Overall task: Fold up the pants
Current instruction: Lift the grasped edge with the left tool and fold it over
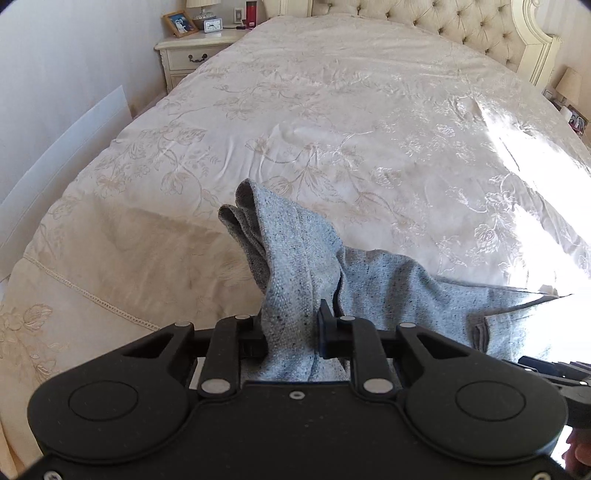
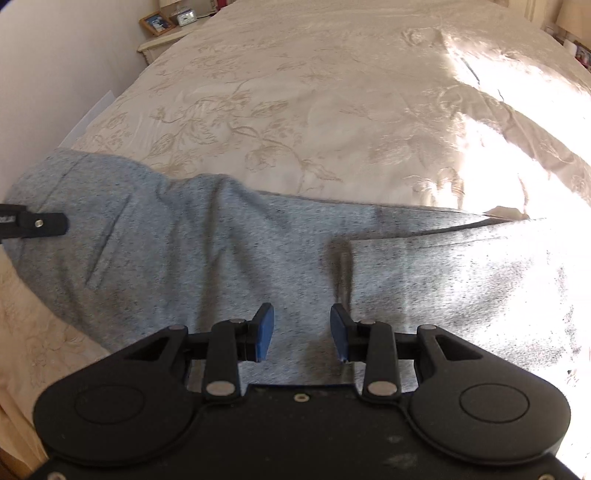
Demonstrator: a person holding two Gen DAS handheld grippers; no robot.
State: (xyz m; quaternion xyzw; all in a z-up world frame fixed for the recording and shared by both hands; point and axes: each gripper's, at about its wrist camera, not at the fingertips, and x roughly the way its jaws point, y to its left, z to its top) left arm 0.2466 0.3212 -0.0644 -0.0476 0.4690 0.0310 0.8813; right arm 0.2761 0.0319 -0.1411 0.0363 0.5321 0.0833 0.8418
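Grey speckled pants (image 2: 207,251) lie across the near end of a cream floral bed (image 2: 314,92). My left gripper (image 1: 291,325) is shut on a bunched fold of the pants (image 1: 291,266), which rises between its fingers; the rest trails right over the bed. In the right wrist view the left gripper's finger (image 2: 40,223) shows at the far left, on the pants' end. My right gripper (image 2: 301,328) is open, blue pads apart, just above the middle of the pants. The right part of the pants lies in bright sun.
A nightstand (image 1: 192,51) with a photo frame, clock and lamp stands at the bed's far left, beside a white wall. A tufted headboard (image 1: 461,26) is at the back. A white panel (image 1: 74,147) leans on the wall, left of the bed.
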